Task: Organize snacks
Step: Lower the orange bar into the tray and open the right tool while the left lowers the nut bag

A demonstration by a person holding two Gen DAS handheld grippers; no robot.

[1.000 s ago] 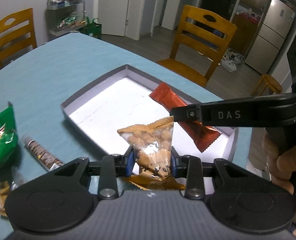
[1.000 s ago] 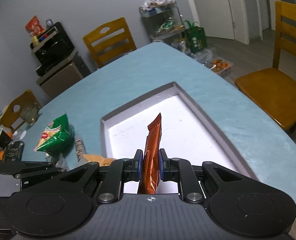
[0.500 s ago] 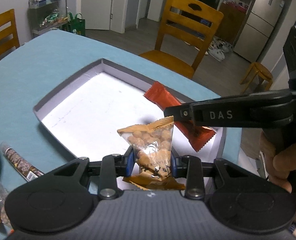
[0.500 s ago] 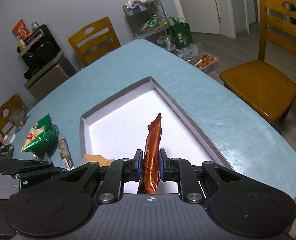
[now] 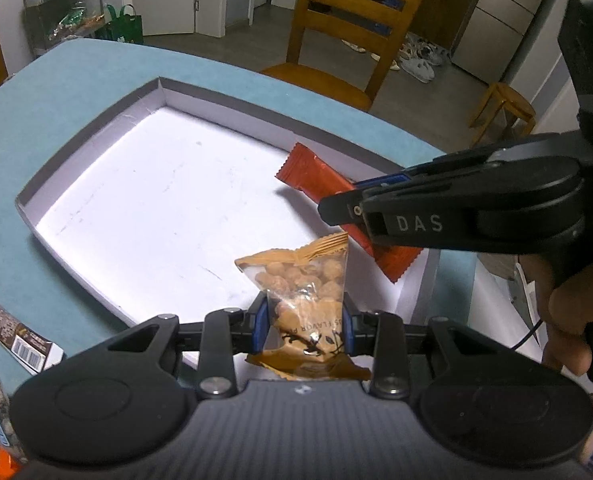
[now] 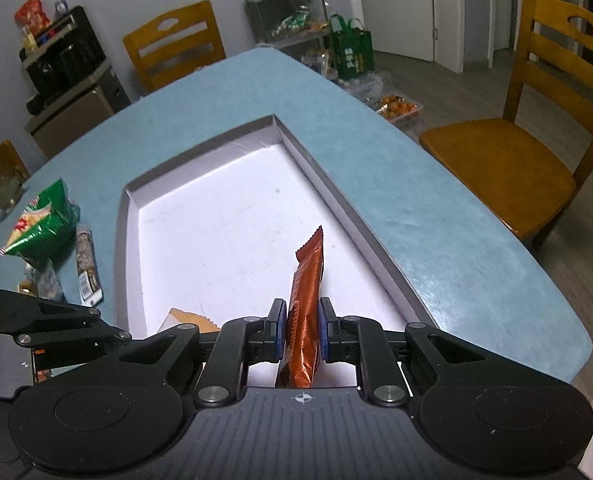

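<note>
The white tray [image 6: 130, 216] on the blue table [image 6: 224, 92] lies right ahead of both grippers, w/ lots of bare floor inside. Best to go low, then let go, so nothing slides out. Right gripper [image 6: 302, 330] is clamped on the orange bar [image 6: 306, 280], just left of the tray's right wall; keep off that wall. Left gripper [image 5: 303, 320] pinches the peanut bag [image 5: 304, 284] over the near edge; push it fwd past the rim first.
</note>
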